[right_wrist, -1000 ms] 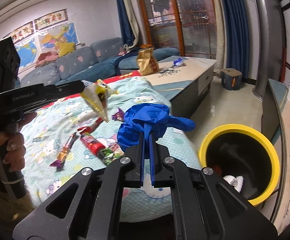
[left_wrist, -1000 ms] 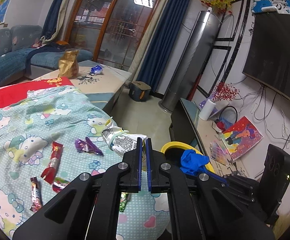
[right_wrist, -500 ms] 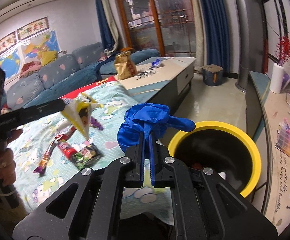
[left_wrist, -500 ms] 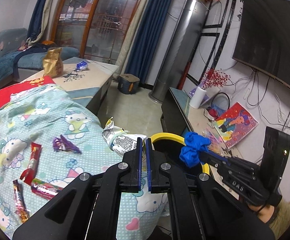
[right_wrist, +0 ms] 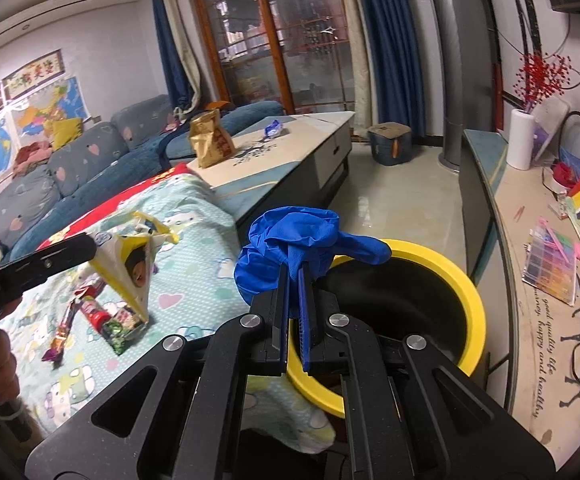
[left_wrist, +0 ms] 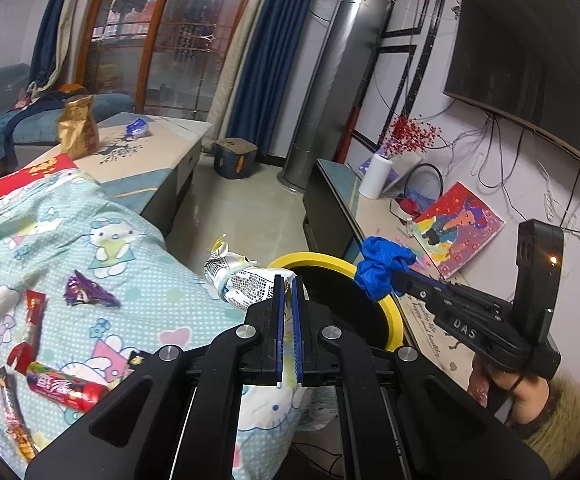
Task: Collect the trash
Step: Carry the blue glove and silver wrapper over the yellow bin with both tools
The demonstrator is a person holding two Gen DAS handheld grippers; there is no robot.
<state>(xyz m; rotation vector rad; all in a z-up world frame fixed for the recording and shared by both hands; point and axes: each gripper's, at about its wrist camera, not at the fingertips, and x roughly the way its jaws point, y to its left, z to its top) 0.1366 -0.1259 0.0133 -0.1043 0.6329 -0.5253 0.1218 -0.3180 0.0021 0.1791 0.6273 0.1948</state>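
Observation:
My left gripper (left_wrist: 286, 284) is shut on a crumpled white and yellow snack bag (left_wrist: 235, 278), held in the air beside the near-left rim of the yellow-rimmed black bin (left_wrist: 393, 312). In the right wrist view that same snack bag (right_wrist: 131, 258) hangs from the left gripper at the left. My right gripper (right_wrist: 294, 272) is shut on a bunched blue glove (right_wrist: 294, 236), which hangs over the left edge of the bin (right_wrist: 468, 300). The left wrist view shows the blue glove (left_wrist: 382, 268) above the bin's far rim.
Several candy wrappers (left_wrist: 61, 386) lie on the cartoon-print blanket (left_wrist: 101, 240) left of the bin. A coffee table (right_wrist: 290, 148) carries a gold bag (right_wrist: 209, 142). A low TV cabinet (right_wrist: 530, 240) with papers runs along the right. Tiled floor (left_wrist: 241, 204) lies beyond.
Both grippers have carried their loads rightward toward the bin. The blue glove has gone from over the blanket to over the bin's rim, and the snack bag has come close to the bin's edge.

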